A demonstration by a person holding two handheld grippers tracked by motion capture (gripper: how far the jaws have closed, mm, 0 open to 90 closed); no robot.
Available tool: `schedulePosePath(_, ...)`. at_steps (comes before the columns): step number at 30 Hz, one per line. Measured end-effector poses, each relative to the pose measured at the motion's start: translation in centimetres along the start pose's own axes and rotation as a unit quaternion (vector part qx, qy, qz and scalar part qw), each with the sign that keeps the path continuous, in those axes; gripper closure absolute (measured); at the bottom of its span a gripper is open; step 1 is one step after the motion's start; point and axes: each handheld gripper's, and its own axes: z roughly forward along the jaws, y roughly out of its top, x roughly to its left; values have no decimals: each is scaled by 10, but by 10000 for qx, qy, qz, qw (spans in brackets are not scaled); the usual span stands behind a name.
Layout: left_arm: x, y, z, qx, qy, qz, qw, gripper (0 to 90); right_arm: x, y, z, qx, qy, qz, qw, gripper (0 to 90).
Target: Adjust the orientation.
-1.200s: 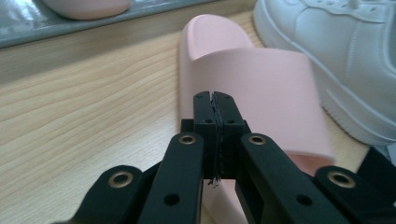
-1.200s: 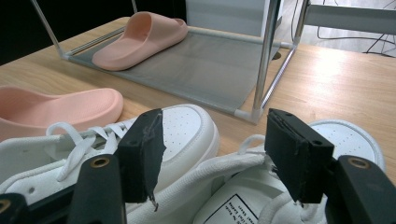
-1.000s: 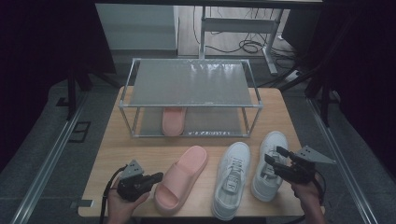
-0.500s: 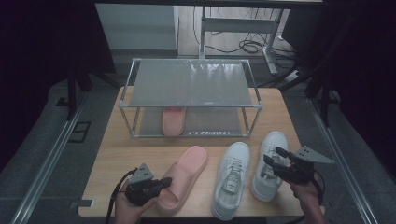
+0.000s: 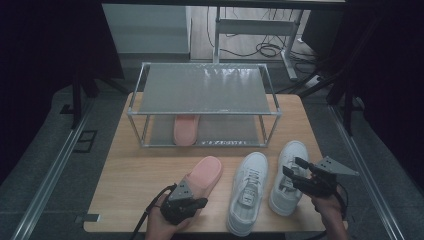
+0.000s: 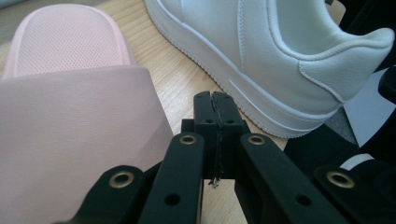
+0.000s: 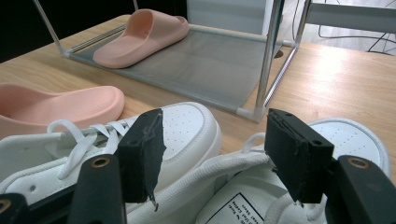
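Shoes before a two-tier rack [image 5: 202,95] on the desk [image 5: 130,175].
Left gripper [image 6: 215,103], fingers pressed together, sits between pink slide [image 6: 70,116] and white sneaker [image 6: 261,51]; right gripper [image 7: 212,154], fingers spread, straddles the outer sneaker's [image 7: 261,186] opening.

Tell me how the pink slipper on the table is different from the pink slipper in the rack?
The pink slipper on the table lies on bare wood beside a white sneaker, while the pink slipper in the rack rests on the rack's lower grey shelf, under the top shelf. The table one sits right by the left gripper, whose fingers are shut; the rack one sits far from both grippers. Both are the same pink slide shape.
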Motion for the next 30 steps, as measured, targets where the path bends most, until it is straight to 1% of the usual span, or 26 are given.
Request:
schedulePosePath(4, 2, -4, 3, 50, 32, -25, 10000, 900, 0, 0, -1, -20, -9, -16, 10000, 376)
schedulePosePath(6, 3, -5, 3, 74, 108, -20, 9999, 900, 1, 0, 0, -12, -5, -25, 10000, 376)
schedulePosePath(7, 4, -5, 3, 59, 77, -47, 9999, 900, 1, 0, 0, -5, -1, -22, 10000, 376)
schedulePosePath(12, 5, -6, 1, 69, 125, -36, 9999, 900, 1, 0, 0, -35, -25, -28, 10000, 378)
schedulePosePath(15, 9, -8, -3, 63, 211, -77, 9997, 900, 1, 1, -1, -53, -29, -31, 10000, 378)
schedulePosePath(21, 24, -15, -15, -13, 406, -306, 9987, 900, -1, 1, -3, -61, -41, -8, 10000, 377)
schedulePosePath(26, 41, -19, -26, -93, 606, -525, 9967, 900, -1, 1, -1, -42, -30, -11, 10000, 377)
schedulePosePath(28, 48, -20, -29, -136, 655, -605, 9959, 900, 0, 0, -1, -32, -24, -15, 10000, 377)
schedulePosePath(30, 53, -20, -31, -162, 699, -637, 9954, 900, 0, 0, 0, -23, -19, -11, 10000, 377)
